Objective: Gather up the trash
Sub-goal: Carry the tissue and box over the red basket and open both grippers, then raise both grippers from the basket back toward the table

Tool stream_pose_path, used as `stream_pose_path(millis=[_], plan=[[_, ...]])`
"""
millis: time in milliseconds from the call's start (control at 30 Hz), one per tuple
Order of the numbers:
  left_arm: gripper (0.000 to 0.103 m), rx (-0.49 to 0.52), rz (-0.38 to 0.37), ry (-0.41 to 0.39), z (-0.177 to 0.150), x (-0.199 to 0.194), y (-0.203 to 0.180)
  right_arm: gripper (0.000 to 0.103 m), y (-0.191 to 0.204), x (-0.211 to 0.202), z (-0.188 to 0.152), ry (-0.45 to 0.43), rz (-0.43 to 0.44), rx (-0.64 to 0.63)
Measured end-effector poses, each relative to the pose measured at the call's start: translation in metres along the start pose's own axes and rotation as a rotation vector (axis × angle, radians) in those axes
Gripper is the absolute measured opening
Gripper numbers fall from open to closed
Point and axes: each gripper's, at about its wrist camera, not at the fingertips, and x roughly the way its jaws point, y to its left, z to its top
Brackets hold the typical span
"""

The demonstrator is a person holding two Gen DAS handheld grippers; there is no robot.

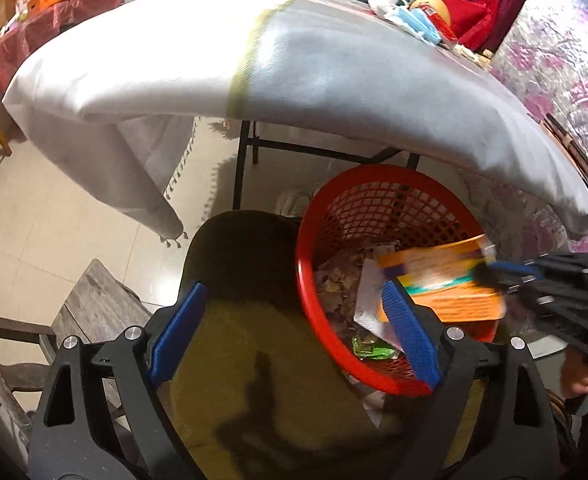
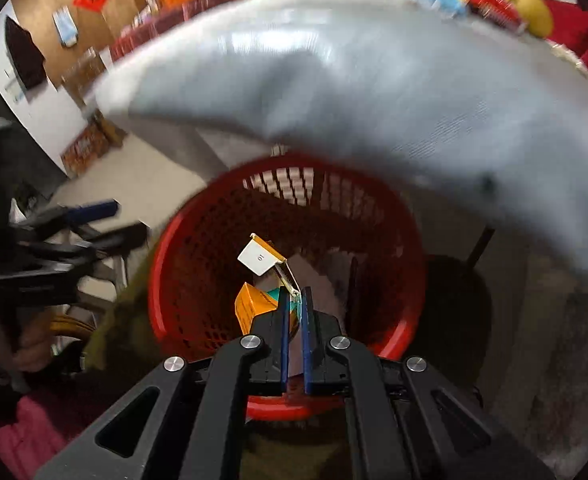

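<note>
A red mesh trash basket (image 1: 390, 184) stands on the floor by the table; it also shows in the right wrist view (image 2: 198, 248). Paper scraps and a green wrapper (image 1: 370, 348) lie inside. My right gripper (image 2: 295, 300) is shut on a flattened orange carton (image 2: 250, 304) and holds it over the basket's mouth. In the left wrist view the carton (image 1: 446, 280) appears blurred above the basket, with the right gripper (image 1: 494, 274) at its right end. My left gripper (image 1: 294, 316) is open and empty above an olive chair seat (image 1: 262, 352), left of the basket.
A table under a white cloth (image 1: 214, 60) overhangs the basket. On its far edge lie blue face masks (image 1: 414, 24), fruit (image 1: 434, 8) and red items. A grey wooden stool (image 1: 90, 300) stands at the left. Black table legs (image 1: 242, 160) stand behind the basket.
</note>
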Motion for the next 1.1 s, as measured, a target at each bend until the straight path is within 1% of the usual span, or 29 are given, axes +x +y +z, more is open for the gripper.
stream_pose_path(millis=[33,133,200,267,333,400,500,567,667,900,1100], plan=[[0.087,-0.005,-0.003,0.002,0.0,0.001,0.002,0.009,0.002,0.011,0.003,0.032,-0.005,-0.005],[0.088,-0.009,0.001,0.002,-0.001,0.001,0.004,0.022,0.011,0.03,0.002,0.086,-0.043,-0.037],[0.089,-0.008,0.006,-0.001,-0.001,0.001,0.004,0.023,0.014,0.033,0.001,0.096,-0.052,-0.057],[0.09,-0.007,0.005,0.0,-0.001,0.001,0.004,0.028,0.017,0.032,0.0,0.101,-0.06,-0.067],[0.09,-0.005,0.003,0.003,-0.001,0.002,0.003,0.031,0.018,0.032,-0.001,0.107,-0.065,-0.066],[0.09,-0.004,0.002,0.005,-0.002,0.002,0.003,0.031,0.019,0.029,-0.002,0.108,-0.067,-0.064],[0.09,-0.005,0.003,0.002,-0.001,0.001,0.003,0.033,0.013,0.018,-0.005,0.097,-0.066,-0.066],[0.09,-0.007,0.003,0.0,-0.002,0.0,0.003,0.04,0.013,0.011,-0.007,0.083,-0.071,-0.07],[0.091,-0.007,0.002,-0.004,-0.002,-0.002,0.002,0.043,0.016,-0.003,-0.006,0.058,-0.075,-0.076],[0.091,0.003,0.003,-0.023,-0.003,-0.012,-0.004,0.044,0.02,-0.034,-0.01,0.003,-0.08,-0.08],[0.091,0.036,0.026,-0.058,-0.002,-0.025,-0.013,0.048,0.02,-0.059,-0.015,-0.053,-0.063,-0.07]])
